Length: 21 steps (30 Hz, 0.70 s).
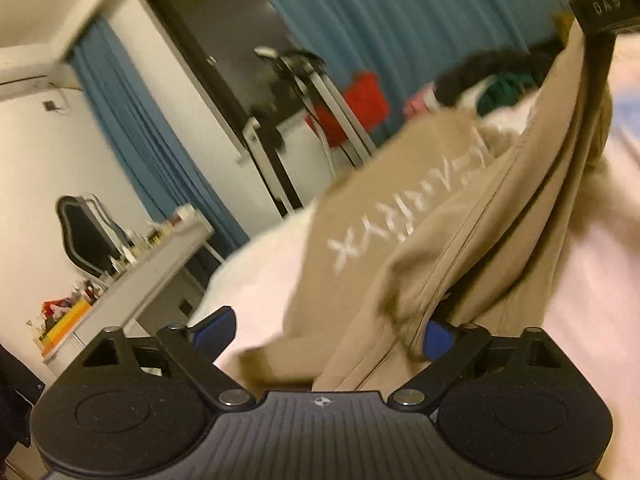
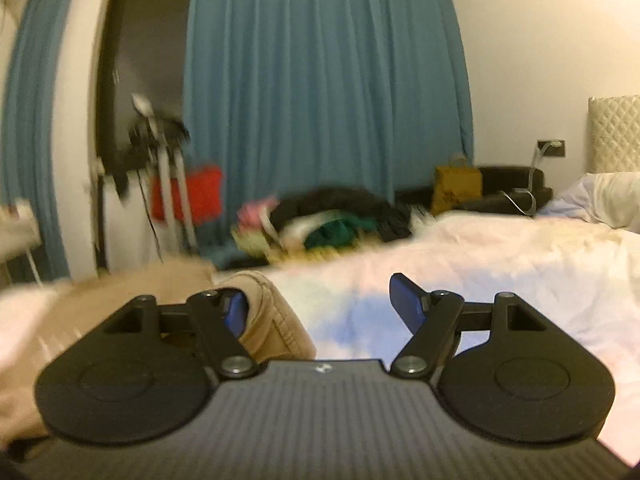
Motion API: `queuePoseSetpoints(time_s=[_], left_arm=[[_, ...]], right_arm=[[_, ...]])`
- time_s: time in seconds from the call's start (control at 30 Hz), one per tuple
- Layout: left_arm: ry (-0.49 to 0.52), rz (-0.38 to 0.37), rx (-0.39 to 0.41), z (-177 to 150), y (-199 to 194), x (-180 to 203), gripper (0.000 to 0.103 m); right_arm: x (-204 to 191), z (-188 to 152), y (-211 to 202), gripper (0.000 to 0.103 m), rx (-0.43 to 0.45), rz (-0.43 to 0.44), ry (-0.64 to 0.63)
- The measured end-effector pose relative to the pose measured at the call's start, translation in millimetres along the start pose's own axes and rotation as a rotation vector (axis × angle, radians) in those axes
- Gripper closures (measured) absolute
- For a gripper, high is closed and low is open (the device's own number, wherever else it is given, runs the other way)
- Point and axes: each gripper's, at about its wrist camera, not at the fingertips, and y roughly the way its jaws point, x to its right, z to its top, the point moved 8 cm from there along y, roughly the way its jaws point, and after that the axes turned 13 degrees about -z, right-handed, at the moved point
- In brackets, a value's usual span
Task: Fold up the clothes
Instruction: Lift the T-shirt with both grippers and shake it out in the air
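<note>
A tan garment [image 1: 400, 208] with white lettering lies bunched on the pale pink bed sheet [image 1: 264, 276]. My left gripper [image 1: 324, 330] is open, its blue fingers [image 1: 214, 330] wide apart, and a fold of the garment drapes over the right finger. The other gripper's black body [image 1: 604, 8] shows at the top right, above the garment. In the right wrist view my right gripper [image 2: 320, 306] is open; a thick tan fold [image 2: 268, 316] lies against its left blue finger [image 2: 236, 312]. The right finger [image 2: 408, 300] is over the bare sheet [image 2: 480, 264].
A pile of dark, green and pink clothes [image 2: 328, 220] lies at the bed's far edge. Blue curtains [image 2: 320, 80], a red bag [image 2: 188, 194], a tripod [image 2: 168, 184], a yellow bag [image 2: 458, 188] and pillows [image 2: 608, 196] stand behind. A cluttered white dresser [image 1: 132, 280] is on the left.
</note>
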Motion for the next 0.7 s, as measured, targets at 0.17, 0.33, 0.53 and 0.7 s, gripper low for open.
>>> queuePoseSetpoints(time_s=[0.17,0.33,0.53,0.7], left_arm=[[-0.117,0.071,0.042,8.6,-7.8,-34.0,0.005],[-0.232,0.127,0.211,45.6,-55.2,-87.4,0.002],[-0.398,0.153,0.45,114.4,-130.2,-175.3,0.001],[-0.457,0.148,0.615,193.0,-216.1,-248.4,0.001]], right_arm=[[8.3,-45.1,24.4,0.03,-0.179,-0.027,-0.051],[10.6,-4.4,-3.1,0.03,-0.104,0.018,0.027],[14.7,131.2,-70.0,0.03,0.104,0.1,0.122],[27.5,256.4,-136.8,0.03,0.288,0.138,0.149]])
